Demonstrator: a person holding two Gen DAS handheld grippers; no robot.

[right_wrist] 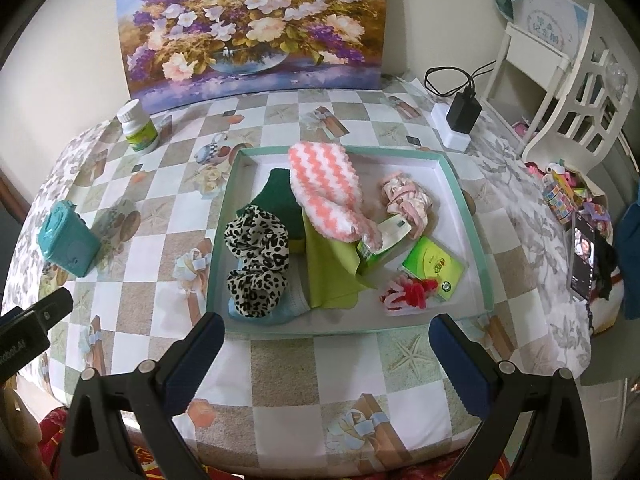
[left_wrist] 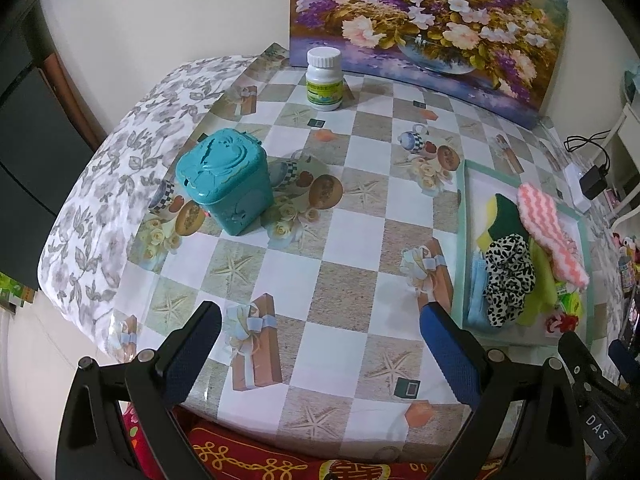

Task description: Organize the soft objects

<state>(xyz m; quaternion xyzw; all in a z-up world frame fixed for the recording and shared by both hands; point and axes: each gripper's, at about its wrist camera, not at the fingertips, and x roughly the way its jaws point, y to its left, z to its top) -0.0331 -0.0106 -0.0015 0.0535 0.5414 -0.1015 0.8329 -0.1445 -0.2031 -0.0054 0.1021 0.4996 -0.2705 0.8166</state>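
Note:
A shallow teal-rimmed tray (right_wrist: 464, 196) holds soft items: a leopard-print scrunchie (right_wrist: 256, 256), a pink-and-white fuzzy cloth (right_wrist: 328, 188), a dark green cloth (right_wrist: 280, 196), a lime cloth (right_wrist: 328, 276), a pink scrunchie (right_wrist: 406, 200), a red-and-white scrunchie (right_wrist: 408, 292), a blue mask (right_wrist: 288, 312) and green packets (right_wrist: 434, 270). The tray also shows in the left wrist view (left_wrist: 464, 240). My right gripper (right_wrist: 326, 344) is open and empty just in front of the tray. My left gripper (left_wrist: 320, 336) is open and empty over the tablecloth, left of the tray.
A teal lidded box (left_wrist: 224, 184) stands at the left of the table, a white pill bottle (left_wrist: 324, 80) at the back by a flower painting (left_wrist: 428, 20). A charger and white power block (right_wrist: 460, 120) lie back right. A phone (right_wrist: 582, 260) lies right.

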